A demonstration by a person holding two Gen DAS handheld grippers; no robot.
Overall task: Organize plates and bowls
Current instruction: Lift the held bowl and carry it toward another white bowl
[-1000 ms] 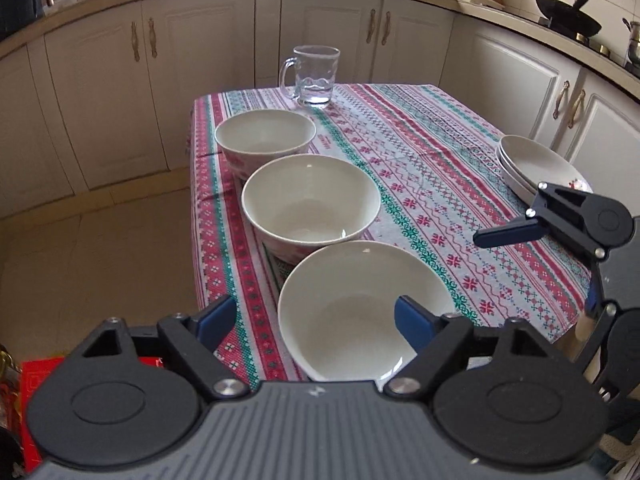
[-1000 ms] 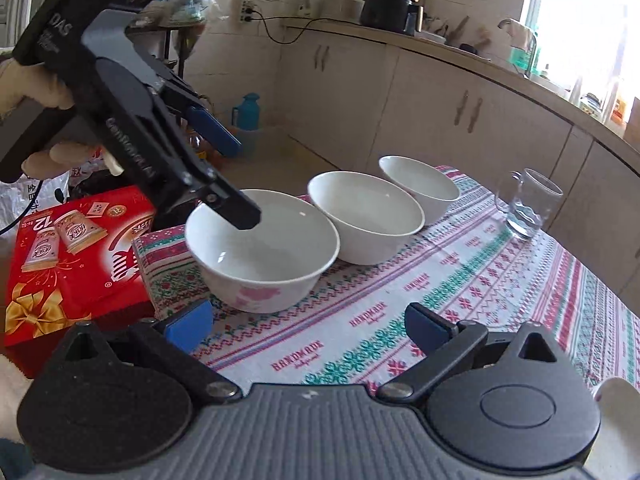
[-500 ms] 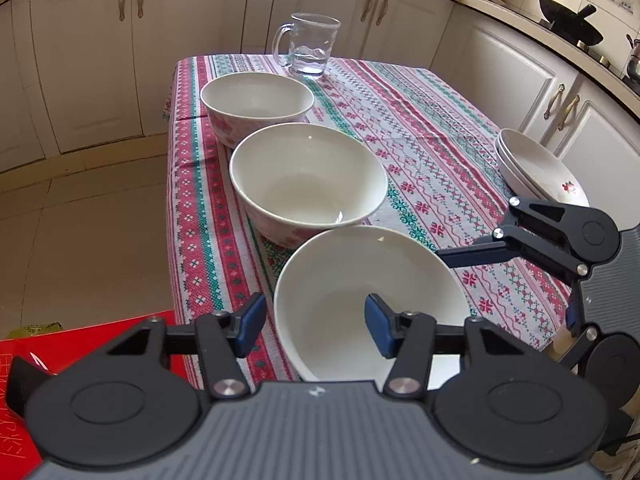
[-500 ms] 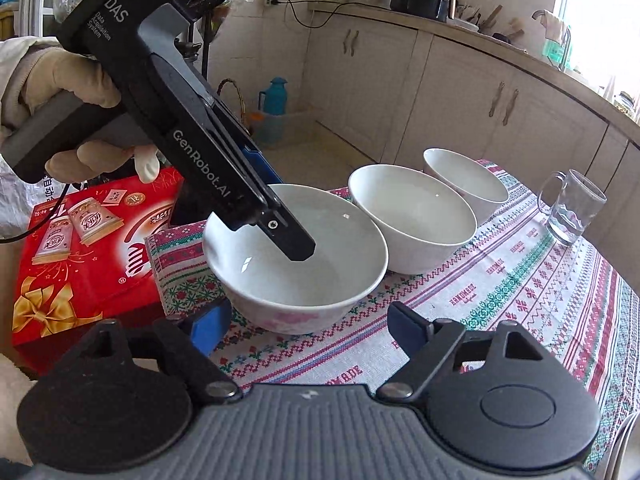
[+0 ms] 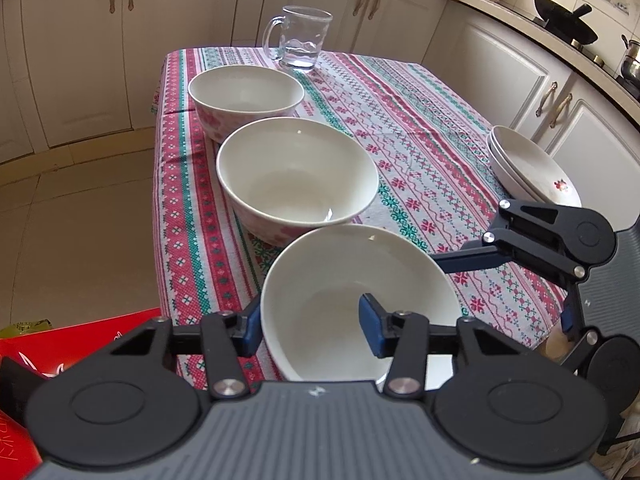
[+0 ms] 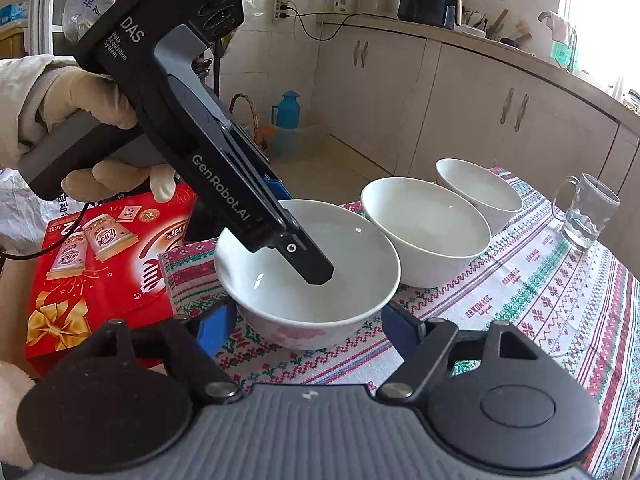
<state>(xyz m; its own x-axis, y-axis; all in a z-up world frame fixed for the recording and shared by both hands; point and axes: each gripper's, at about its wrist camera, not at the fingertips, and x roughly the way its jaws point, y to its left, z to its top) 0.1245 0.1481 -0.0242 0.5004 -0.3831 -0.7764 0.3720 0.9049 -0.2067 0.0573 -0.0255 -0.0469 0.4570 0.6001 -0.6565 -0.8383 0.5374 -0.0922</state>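
Left gripper (image 5: 310, 330) is clamping the near bowl (image 5: 340, 280) by its rim: one blue pad is sitting outside the wall, the other inside the bowl, jaws fully closed on the wall. In the right wrist view the same gripper (image 6: 316, 268) is coming in steeply from upper left, its inner finger dipping into the bowl (image 6: 308, 280); a gloved hand (image 6: 88, 120) is gripping the handle.

Right gripper (image 6: 306, 326) is closing, its jaws straddling the same bowl's side nearest its camera; whether the pads are touching the wall cannot be told, a gap is showing on both sides. From the left wrist view, the right gripper (image 5: 512, 256) is sitting just right of the bowl, one finger reaching toward the rim.

Beyond the left gripper's tips: the middle bowl (image 5: 298, 178) is standing just past the near bowl, rims close or touching, cannot tell. The far bowl (image 5: 246, 98) is sitting right behind it. All three are lining up along the left edge of the tablecloth (image 5: 400, 140). A glass mug (image 5: 300, 38) with a little water is standing at the far end. A stack of plates (image 5: 528, 164) is lying well off to the right, at the table's right edge, behind the right gripper.

Left of the left gripper, below table level, a red gift box (image 6: 100, 260) is sitting.
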